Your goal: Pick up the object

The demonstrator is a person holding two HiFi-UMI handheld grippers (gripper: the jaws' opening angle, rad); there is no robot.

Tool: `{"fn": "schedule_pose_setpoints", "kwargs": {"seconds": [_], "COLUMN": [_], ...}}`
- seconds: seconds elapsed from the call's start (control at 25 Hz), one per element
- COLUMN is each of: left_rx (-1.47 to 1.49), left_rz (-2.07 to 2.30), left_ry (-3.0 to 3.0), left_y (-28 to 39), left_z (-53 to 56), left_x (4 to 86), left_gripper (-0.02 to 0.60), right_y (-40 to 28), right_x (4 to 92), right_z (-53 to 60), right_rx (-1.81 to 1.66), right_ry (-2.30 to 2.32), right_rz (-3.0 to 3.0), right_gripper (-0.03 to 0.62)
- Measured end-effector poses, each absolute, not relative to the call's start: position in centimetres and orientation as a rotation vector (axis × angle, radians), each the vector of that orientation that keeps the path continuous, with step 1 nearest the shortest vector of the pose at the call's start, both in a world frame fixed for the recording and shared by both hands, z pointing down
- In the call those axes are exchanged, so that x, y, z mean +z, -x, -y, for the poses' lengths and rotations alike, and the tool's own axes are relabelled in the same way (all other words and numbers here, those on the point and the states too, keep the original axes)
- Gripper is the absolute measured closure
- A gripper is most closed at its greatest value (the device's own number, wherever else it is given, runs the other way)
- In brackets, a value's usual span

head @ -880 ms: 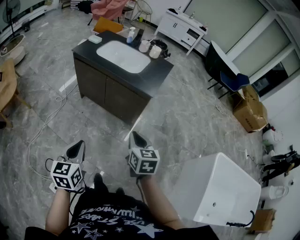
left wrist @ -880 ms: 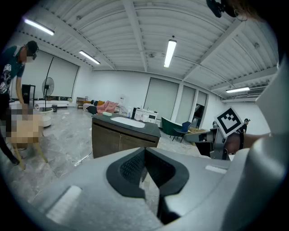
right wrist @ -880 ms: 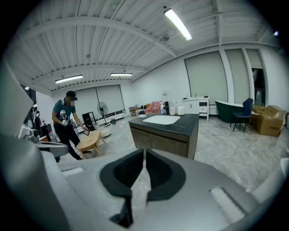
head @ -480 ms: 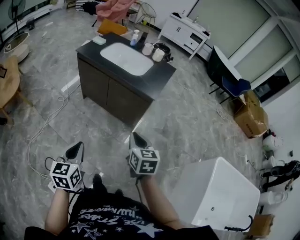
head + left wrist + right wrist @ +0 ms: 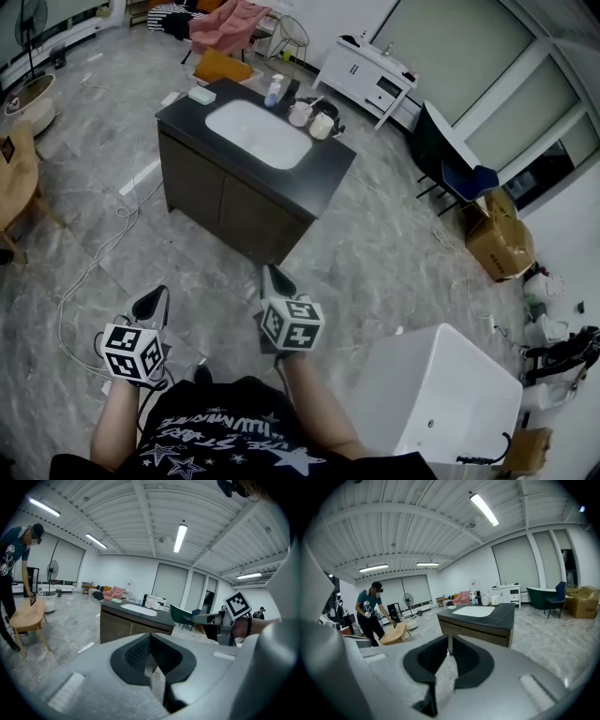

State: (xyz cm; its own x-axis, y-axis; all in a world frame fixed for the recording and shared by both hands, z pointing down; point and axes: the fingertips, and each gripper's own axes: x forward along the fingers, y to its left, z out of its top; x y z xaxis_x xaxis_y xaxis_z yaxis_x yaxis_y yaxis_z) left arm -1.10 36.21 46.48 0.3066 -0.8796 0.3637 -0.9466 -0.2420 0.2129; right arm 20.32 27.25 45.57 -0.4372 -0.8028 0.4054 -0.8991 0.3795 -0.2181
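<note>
A dark cabinet (image 5: 323, 173) with a white sink (image 5: 258, 134) stands ahead on the grey floor. On its far edge are a blue-topped bottle (image 5: 275, 91), two pale cups (image 5: 301, 114) and a small green dish (image 5: 201, 95). My left gripper (image 5: 150, 302) and right gripper (image 5: 273, 277) are held low, well short of the cabinet. Both are shut with nothing between the jaws. The left gripper view has its jaws (image 5: 151, 641) closed and aimed at the cabinet (image 5: 131, 625), with the right gripper (image 5: 201, 618) at the side. The right gripper view (image 5: 450, 651) faces the cabinet (image 5: 487, 620) too.
A white tub (image 5: 441, 384) sits close on my right. A cable (image 5: 94, 272) runs across the floor at the left. A blue chair (image 5: 459, 159) and a cardboard box (image 5: 502, 230) stand far right. A person (image 5: 370, 613) stands by a wooden bench (image 5: 393, 634).
The cabinet has slid lower and nearer in the head view as I walk towards it. Both grippers stay shut and keep their places in the frame.
</note>
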Motion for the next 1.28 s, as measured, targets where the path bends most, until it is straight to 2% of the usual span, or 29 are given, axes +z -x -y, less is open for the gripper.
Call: {"fn": "schedule_pose_setpoints", "kwargs": {"seconds": [0.08,0.16,0.24,0.76,1.28], "left_rx": [0.236,0.244,0.241,0.246,0.311], "left_rz": [1.627,1.63,1.638,1.709,1.728], "left_ry": [-2.197,-2.204,-2.194,-2.076,-2.086], "left_y": [2.0,2.9,3.8,9.5,12.0], "left_z": [-35.8,-35.5,-35.5,-31.2,-13.5], "left_x": [46.5,46.4,46.6,48.1,47.1], "left_gripper": [0.572,0.572,0.572,0.572,0.572], "right_y": [-18.7,-17.4,-16.6,-10.9,-9.2], "right_x": [45.7,46.0,46.0,48.3,49.1], "right_z": [-26.8,-26.4,-26.0,-18.2,-0.1], "right_rx": [0.615,0.624,0.615,0.665,0.726], "right_ry": [-1.442,-1.385,-1.368,-1.291,-1.307], "right_rz": [2.441,2.45,2.453,2.463,2.473], "right_gripper": [0.481,0.433,0.415,0.41,0.41]}}
